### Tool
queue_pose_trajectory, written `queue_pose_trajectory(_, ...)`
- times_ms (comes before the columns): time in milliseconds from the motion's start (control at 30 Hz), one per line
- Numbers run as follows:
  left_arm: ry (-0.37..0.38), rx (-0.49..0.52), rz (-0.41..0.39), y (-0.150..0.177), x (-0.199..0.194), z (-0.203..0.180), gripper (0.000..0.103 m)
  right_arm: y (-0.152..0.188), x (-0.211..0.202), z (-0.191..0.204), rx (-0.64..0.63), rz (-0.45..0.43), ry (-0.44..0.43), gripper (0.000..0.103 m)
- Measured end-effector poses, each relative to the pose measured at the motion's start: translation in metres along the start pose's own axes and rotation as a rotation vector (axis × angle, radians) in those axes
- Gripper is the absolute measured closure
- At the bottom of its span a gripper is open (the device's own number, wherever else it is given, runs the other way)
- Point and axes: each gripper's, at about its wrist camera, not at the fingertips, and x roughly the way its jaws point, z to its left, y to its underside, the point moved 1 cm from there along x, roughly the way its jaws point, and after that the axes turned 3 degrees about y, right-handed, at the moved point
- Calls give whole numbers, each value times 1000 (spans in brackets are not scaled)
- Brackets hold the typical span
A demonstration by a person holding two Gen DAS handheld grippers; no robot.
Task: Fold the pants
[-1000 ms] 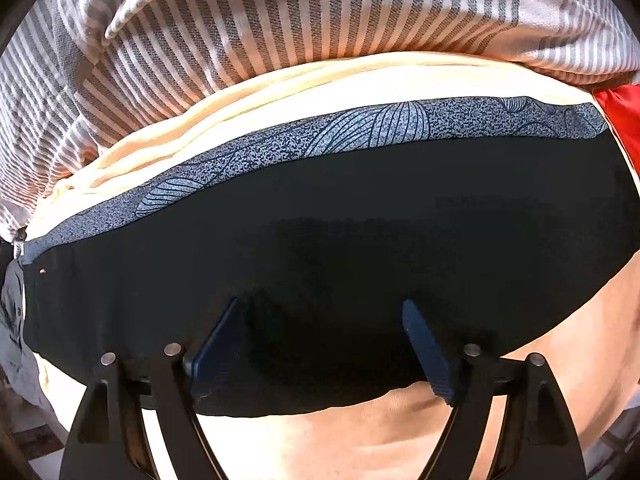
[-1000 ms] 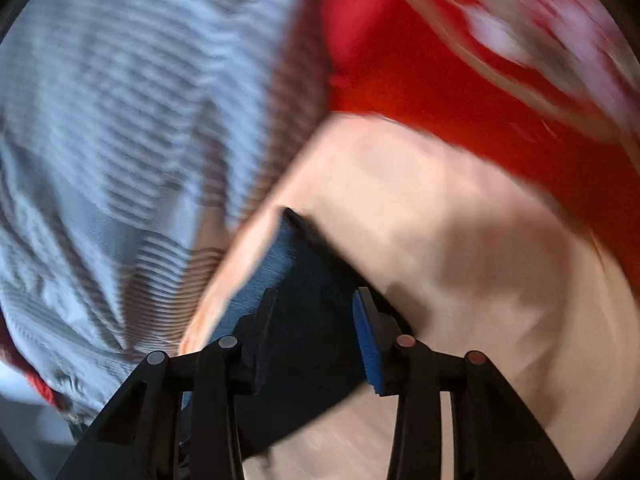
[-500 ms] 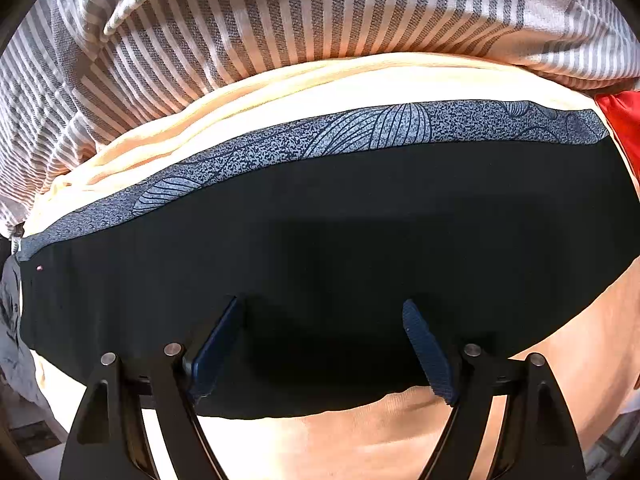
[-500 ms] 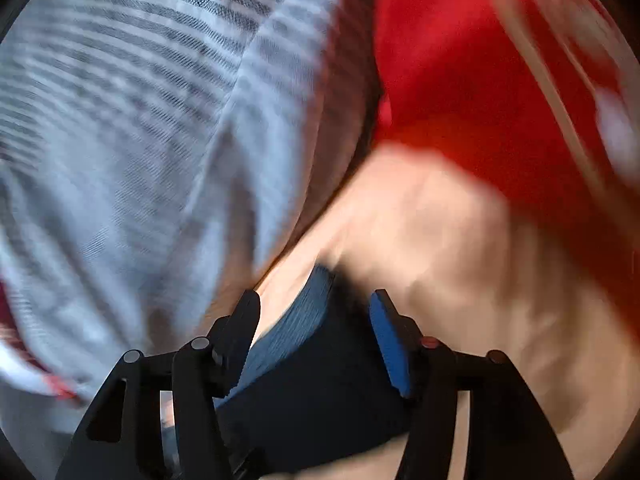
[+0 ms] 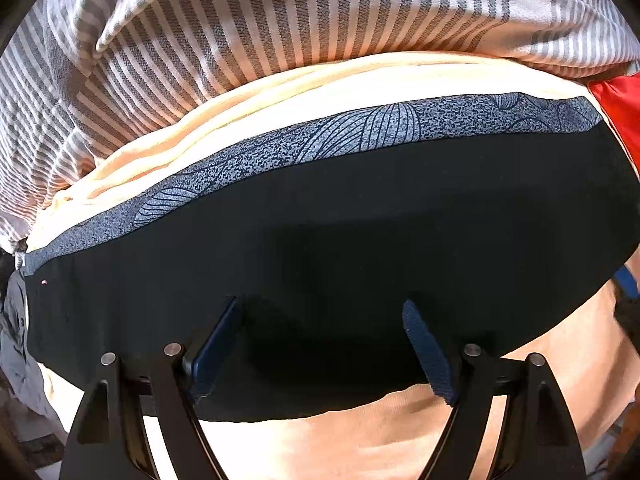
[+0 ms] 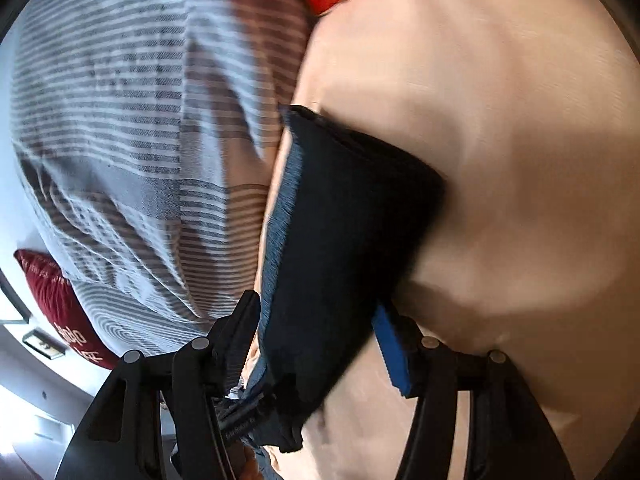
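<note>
Right gripper point(image 6: 316, 336): jaws have just been opening, now spread, with the end of the folded pants point(image 6: 344, 240) lying between them; the pads no longer look pressed on the cloth. A second ago that cloth sat pinched in a narrower gap, so this reads as a release.

Left gripper point(image 5: 320, 344): jaws wide apart, unchanged, poised over the pants point(image 5: 340, 248), nothing gripped.

Pants: dark, folded into a long flat band with a grey patterned strip point(image 5: 360, 136) along the far edge, lying on the peach sheet point(image 5: 360, 440).

Beyond: striped blanket point(image 5: 240, 32) bunched behind the sheet; red cushion point(image 5: 620, 112) at the right edge.

Bearing on the task: one end appears freshly laid down; probably a fold is finished, with another fold or smoothing possibly to follow.
</note>
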Motion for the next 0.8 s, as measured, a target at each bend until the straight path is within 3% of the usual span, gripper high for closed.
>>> queue_pose_trajectory(100,-1,0,-2,-1,0,0,20,-8,18,7,-11,-6,-18,40)
queue_pose_trajectory(300,12,-3,-7,-3,-9,-1,20,-13,41,24,-32,-15,30,40)
queue_pose_trajectory(400,25,9,-22,-5,-18,0,20,-6,26,22,5,-32,52,40)
queue_pose_trajectory(567,22,6,-10,-5,-15,3,20,14,-17,3,56,-77,161,39)
queue_pose_trajectory(800,1,16,-1,0,-11,6,20,-24,-11,-9,152,-144,54,36)
